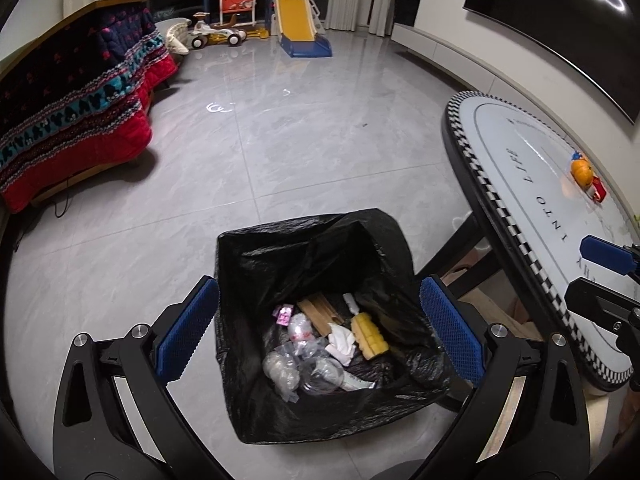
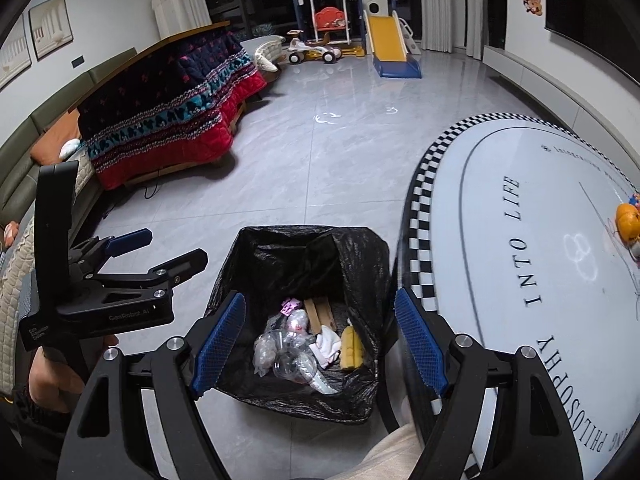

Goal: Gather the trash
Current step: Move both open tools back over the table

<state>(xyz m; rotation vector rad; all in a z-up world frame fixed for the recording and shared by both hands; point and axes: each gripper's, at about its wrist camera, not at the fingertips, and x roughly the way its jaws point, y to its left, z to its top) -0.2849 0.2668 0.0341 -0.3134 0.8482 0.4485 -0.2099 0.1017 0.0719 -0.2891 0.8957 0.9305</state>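
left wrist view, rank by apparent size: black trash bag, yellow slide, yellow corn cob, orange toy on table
1. black trash bag
2. yellow slide, though far off
3. yellow corn cob and orange toy: look alike, unranked

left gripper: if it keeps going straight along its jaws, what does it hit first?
Most likely the trash in the black bag: the open, empty left gripper aims into its mouth, at the clear plastic wrappers at the bottom. Depth is unclear.

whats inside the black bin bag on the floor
Inside the black plastic bin bag: clear crumpled plastic cups, white tissue, a yellow ridged sponge, brown cardboard strips, a pink wrapper. Anything beneath that pile is hidden.
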